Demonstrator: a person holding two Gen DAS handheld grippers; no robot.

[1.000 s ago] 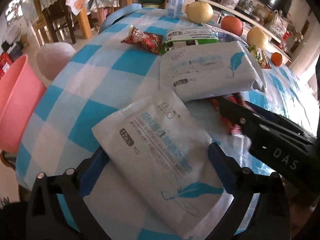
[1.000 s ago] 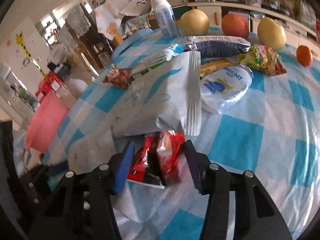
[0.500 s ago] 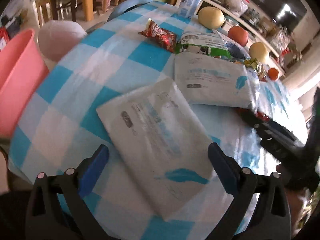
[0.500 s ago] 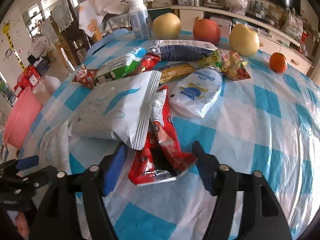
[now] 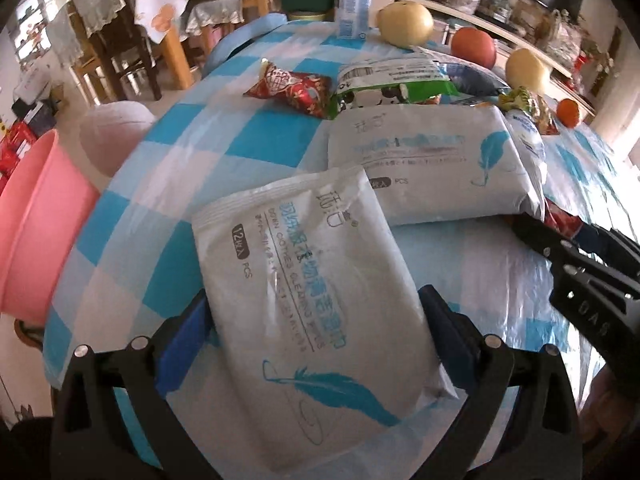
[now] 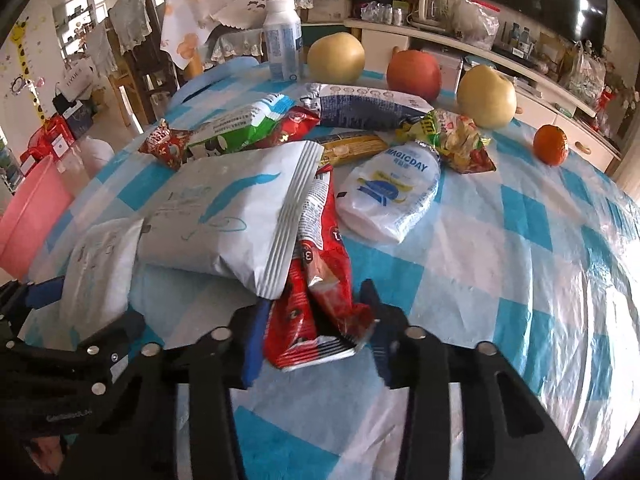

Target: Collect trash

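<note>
A blue-and-white checked table (image 5: pixel 224 128) fills most of both views, with a pink tub (image 5: pixel 36 224) off its edge at the left of the left wrist view. Two white packs with a blue feather print lie at the middle of the table. The nearer white pack (image 5: pixel 312 276) sits at the lower centre of the left wrist view, its sides touching both blue pads of the left gripper (image 5: pixel 316 328), which is pinching it across its width. The farther white pack (image 5: pixel 432 168) lies just beyond it, toward the upper right.

In the right wrist view the right gripper (image 6: pixel 316 332) closes on a red wrapper (image 6: pixel 320 280) at the lower centre, the wrapper crumpled between the fingers and its far end tucked under the farther pack's ribbed edge. A white pouch (image 6: pixel 392 196) lies right of the wrapper, with a green bag (image 6: pixel 236 128), a dark blue bag (image 6: pixel 360 108) and a yellow-red snack bag (image 6: pixel 456 140) behind it.

Along the top of the frame stand a white bottle (image 6: pixel 282 44), two pears (image 6: pixel 336 58), a red apple (image 6: pixel 414 72) and, at the upper right, a small orange (image 6: pixel 551 145).
</note>
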